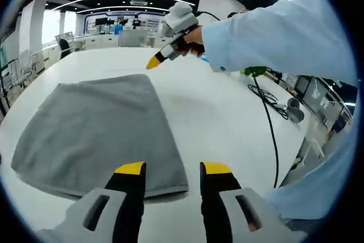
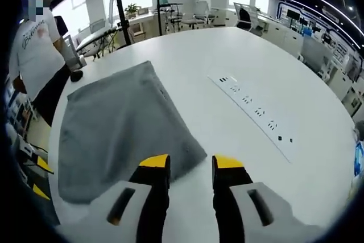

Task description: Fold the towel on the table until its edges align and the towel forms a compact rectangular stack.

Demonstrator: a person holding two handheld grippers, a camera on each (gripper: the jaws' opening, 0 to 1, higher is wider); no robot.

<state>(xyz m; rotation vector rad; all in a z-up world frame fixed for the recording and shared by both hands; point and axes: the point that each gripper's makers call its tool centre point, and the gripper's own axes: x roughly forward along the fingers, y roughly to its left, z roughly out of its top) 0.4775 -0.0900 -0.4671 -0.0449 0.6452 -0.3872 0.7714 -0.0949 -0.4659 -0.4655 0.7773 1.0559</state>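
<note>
A grey towel [image 1: 96, 123] lies flat on the round white table [image 1: 227, 118], one layer thick as far as I can tell. My left gripper [image 1: 173, 169] is open, its yellow-tipped jaws standing just above the towel's near right corner with nothing between them. My right gripper [image 1: 152, 63], held by a hand in a light blue sleeve, hovers beyond the towel's far right corner. In the right gripper view the towel [image 2: 119, 123] spreads to the left, and my right gripper [image 2: 191, 162] is open over its nearest corner, gripping nothing. The left gripper's yellow tips [image 2: 38, 177] peek in at the left edge.
A black cable [image 1: 267, 106] runs across the table's right side near its edge. A row of sockets [image 2: 250, 103] is set into the tabletop right of the towel. A person in a white shirt [image 2: 34, 44] stands by the table's far side. Desks and chairs lie beyond.
</note>
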